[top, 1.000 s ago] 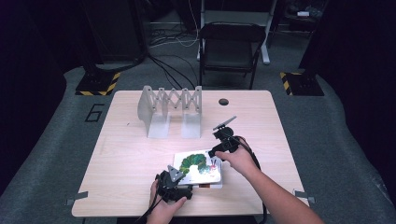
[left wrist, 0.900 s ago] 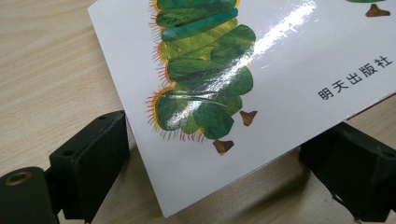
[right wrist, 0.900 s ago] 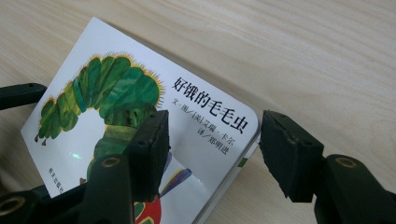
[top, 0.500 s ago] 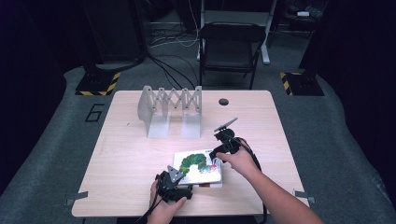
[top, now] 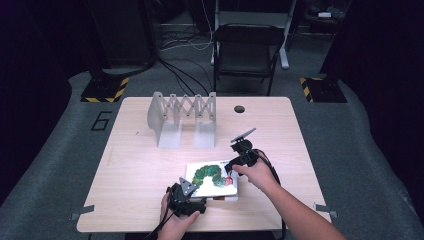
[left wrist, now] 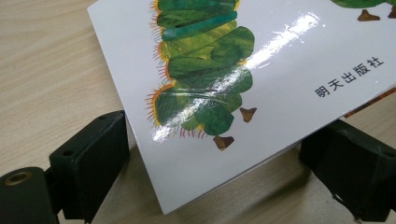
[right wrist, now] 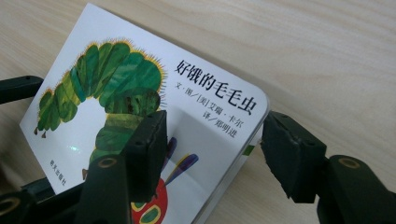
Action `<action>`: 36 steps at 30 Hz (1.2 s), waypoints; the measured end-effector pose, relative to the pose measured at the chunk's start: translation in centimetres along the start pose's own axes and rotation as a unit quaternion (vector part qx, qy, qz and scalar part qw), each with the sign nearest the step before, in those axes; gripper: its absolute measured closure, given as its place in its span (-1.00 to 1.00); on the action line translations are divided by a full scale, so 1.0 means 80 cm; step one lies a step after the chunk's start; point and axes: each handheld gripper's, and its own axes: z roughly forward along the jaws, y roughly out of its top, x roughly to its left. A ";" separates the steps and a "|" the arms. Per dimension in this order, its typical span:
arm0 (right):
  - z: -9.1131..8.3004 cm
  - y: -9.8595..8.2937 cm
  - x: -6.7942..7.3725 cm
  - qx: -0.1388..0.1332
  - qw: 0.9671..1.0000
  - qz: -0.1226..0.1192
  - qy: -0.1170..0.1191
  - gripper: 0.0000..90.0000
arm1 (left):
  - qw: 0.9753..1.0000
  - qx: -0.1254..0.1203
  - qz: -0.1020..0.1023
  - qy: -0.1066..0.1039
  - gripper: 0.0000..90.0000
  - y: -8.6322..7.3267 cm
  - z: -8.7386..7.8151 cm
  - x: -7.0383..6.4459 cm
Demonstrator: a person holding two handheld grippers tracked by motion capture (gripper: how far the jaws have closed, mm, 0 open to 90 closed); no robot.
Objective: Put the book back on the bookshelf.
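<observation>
A light wooden table [top: 150, 170] with rounded corners, standing on grey carpet. Toward the far edge, a pale folding rack [top: 182, 118] with a zigzag top, upright, and just right of it a small dark round hole [top: 239, 109] in the tabletop. Near the front edge, right of centre, a white picture book [top: 212, 178] with a green caterpillar on its cover, well apart from the rack.

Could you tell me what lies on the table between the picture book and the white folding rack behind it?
Nothing: in the high view, only bare table lies between the picture book and the white folding rack.
</observation>
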 end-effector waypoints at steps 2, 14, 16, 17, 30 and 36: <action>0.003 -0.001 -0.001 -0.001 1.000 -0.003 0.000 -0.11 | 1.000 0.000 0.000 -0.001 -0.82 0.000 0.000 0.000; 0.016 -0.011 -0.007 0.021 1.000 0.004 0.010 -0.21 | 1.000 0.000 0.003 -0.002 -0.77 0.001 -0.001 0.002; 0.017 -0.013 -0.008 0.023 1.000 0.014 0.013 -0.21 | 1.000 -0.003 -0.001 -0.001 -0.77 0.000 0.000 0.001; 0.018 -0.014 -0.010 0.022 1.000 0.011 0.018 -0.21 | 1.000 -0.004 -0.002 -0.001 -0.76 0.000 0.000 0.001; 0.019 -0.021 -0.019 0.010 0.998 0.046 0.046 -0.15 | 1.000 -0.005 0.001 -0.003 -0.75 0.000 0.000 0.002; 0.011 -0.021 -0.016 0.000 0.999 0.035 0.041 -0.09 | 1.000 -0.006 0.005 -0.006 -0.75 0.000 -0.001 0.003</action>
